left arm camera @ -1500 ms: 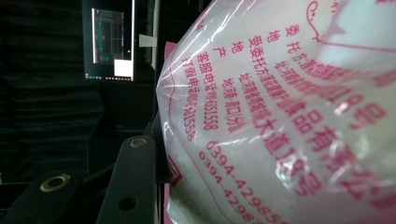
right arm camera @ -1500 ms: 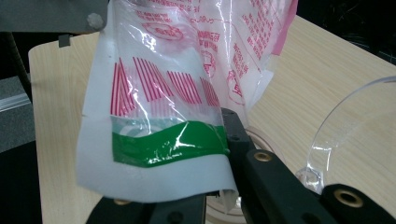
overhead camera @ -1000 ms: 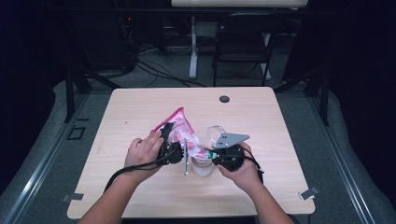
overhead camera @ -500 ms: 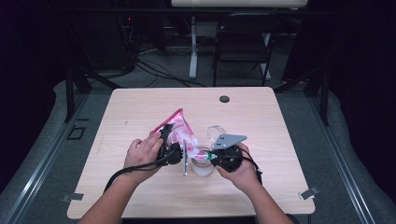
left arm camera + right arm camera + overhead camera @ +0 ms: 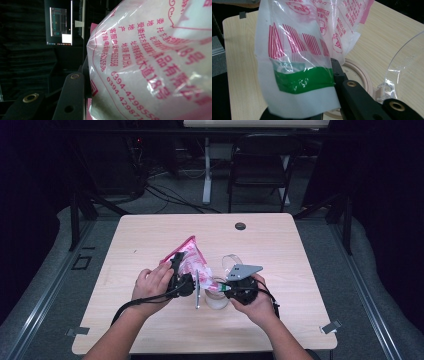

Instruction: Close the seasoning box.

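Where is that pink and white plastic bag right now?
In the high view the plastic bag is near the table's middle, held between the left gripper and the right gripper, just left of a clear container.

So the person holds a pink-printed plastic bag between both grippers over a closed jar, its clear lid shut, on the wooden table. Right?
Not quite. The jar is open: its clear lid stands flipped back beside the bare round mouth, as the right gripper view shows. The rest holds: the left gripper and right gripper both hold the pink-printed plastic bag over it on the wooden table.
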### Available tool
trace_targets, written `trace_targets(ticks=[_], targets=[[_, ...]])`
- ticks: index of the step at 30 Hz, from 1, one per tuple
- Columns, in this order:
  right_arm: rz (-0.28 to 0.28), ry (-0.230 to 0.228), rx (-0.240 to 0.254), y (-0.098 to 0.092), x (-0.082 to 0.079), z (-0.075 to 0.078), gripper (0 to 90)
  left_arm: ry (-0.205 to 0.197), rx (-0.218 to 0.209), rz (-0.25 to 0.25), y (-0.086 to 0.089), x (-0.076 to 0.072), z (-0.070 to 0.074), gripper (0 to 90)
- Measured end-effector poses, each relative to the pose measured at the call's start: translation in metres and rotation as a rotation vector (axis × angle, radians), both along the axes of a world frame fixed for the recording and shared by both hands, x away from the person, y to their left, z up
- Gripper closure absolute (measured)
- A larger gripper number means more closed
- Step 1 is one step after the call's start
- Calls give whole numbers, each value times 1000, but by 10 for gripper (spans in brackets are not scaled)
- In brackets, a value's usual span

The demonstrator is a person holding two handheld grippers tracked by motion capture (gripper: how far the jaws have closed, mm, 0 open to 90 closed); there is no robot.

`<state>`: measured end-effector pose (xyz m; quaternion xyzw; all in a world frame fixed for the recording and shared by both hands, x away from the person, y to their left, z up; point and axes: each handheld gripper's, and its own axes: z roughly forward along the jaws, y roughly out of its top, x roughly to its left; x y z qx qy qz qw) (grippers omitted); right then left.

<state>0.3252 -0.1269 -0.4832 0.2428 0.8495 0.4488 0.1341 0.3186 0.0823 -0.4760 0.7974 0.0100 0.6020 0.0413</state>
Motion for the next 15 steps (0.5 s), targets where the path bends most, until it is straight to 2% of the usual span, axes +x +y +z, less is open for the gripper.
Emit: trace_targets(ticks=[15], targets=[[0, 1, 2, 1, 0, -1, 900, -16, 3, -6, 0, -1, 2, 626]])
